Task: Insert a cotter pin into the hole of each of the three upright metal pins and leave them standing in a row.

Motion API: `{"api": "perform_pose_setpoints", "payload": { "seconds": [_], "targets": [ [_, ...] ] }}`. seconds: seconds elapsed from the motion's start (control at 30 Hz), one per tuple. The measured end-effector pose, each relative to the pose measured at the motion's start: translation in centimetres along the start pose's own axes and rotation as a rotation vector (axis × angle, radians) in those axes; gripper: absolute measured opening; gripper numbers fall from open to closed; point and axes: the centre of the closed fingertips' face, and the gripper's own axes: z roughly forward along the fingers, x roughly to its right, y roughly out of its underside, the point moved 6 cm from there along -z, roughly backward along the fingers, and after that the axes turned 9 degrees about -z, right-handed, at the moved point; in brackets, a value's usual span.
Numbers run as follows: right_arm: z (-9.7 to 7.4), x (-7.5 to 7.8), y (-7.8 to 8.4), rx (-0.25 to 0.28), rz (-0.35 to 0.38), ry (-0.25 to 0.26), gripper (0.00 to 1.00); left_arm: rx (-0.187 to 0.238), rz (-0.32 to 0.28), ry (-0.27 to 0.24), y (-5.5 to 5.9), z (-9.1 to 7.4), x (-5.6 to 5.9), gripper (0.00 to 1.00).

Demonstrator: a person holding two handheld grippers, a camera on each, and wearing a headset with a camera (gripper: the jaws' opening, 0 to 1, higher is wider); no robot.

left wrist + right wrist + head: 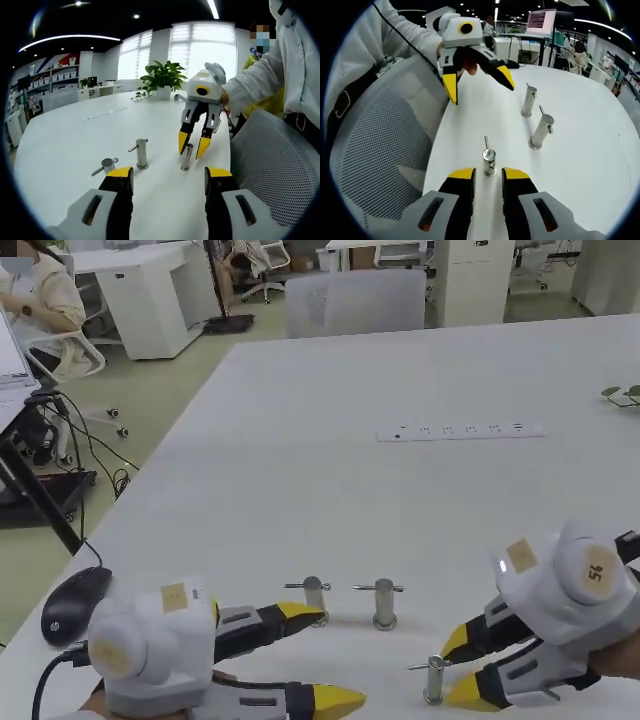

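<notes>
Right gripper view | pin [489, 161] between parted right gripper [489, 174] jaws | left gripper [169, 172] jaws apart

Holds left gripper [335, 655] low at near left, jaws spread wide, tips pointing right. Holds right gripper [452, 672] at near right, tilted downward, tips pointing left toward the other, jaws parted only a little. Wears white sleeves [250, 90] on both forearms.

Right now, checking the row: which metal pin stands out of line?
The pin at the right claw's tips; the other two stand side by side.
</notes>
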Motion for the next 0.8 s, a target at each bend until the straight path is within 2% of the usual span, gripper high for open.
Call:
{"api": "perform_pose_setpoints", "payload": {
  "seconds": [0.43, 0.53, 0.8],
  "targets": [
    [1.1, 0.0, -0.1, 0.032, 0.004, 0.031, 0.20, 0.041, -0.054, -0.112, 0.8, -2.5, -1.5, 0.62],
    [1.2, 0.0, 0.2, 0.026, -0.015, 0.039, 0.17, 0.049, -0.062, -0.124, 0.9, -3.0, -1.7, 0.62],
    [1.4, 0.2, 0.4, 0.066, 0.000, 0.047, 0.14, 0.045, -0.052, -0.124, 1.0, -3.8, -2.0, 0.62]
  ]
}}
